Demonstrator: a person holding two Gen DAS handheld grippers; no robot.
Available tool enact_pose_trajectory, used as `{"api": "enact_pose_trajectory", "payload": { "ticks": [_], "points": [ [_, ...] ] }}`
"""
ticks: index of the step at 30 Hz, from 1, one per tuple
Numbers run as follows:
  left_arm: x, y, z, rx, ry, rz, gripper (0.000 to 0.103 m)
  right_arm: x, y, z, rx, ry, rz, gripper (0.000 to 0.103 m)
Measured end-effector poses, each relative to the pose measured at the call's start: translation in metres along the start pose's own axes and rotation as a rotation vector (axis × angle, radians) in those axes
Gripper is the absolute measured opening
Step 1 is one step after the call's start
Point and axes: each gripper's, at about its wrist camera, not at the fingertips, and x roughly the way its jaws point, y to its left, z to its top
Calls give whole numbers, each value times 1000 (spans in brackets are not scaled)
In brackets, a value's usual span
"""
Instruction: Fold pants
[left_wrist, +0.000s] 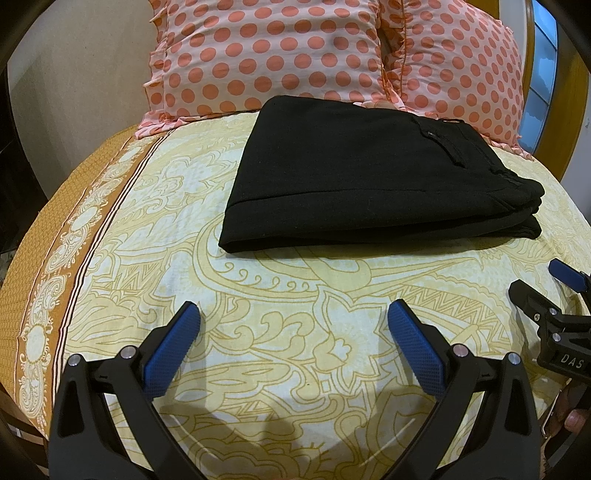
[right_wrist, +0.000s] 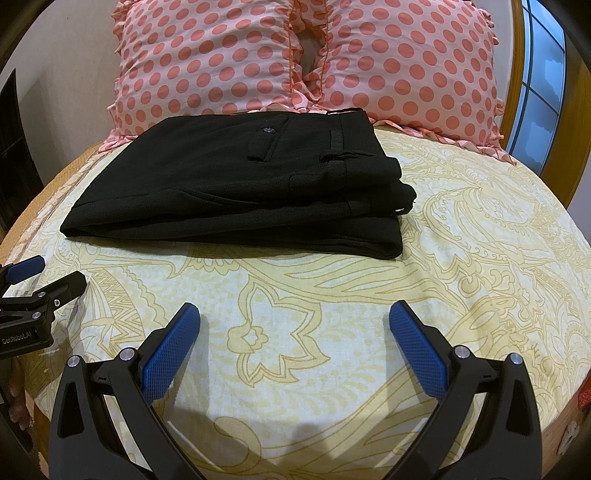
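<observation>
I'm in a home bedroom: bed with paisley bedsheet (left_wrist: 258, 332), two polka-dot pillows (right_wrist: 207, 62), wooden headboard (right_wrist: 517, 55).

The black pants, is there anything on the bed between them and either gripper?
Nothing visible. Only bare patterned bedsheet lies between the folded black pants and the open right gripper, and likewise ahead of the open left gripper. The polka-dot pillows sit behind the pants.

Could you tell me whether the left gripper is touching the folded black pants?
Apart. The left wrist view shows the open left gripper with bare bedsheet between its fingertips and the pants.
</observation>
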Motion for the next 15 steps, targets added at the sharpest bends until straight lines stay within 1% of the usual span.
{"api": "enact_pose_trajectory", "payload": {
  "ticks": [7,15],
  "points": [
    [0,-1,3,5,23,-7,101,0,0,0,0,0,0,102],
    [1,-1,4,7,32,-9,101,0,0,0,0,0,0,102]
  ]
}}
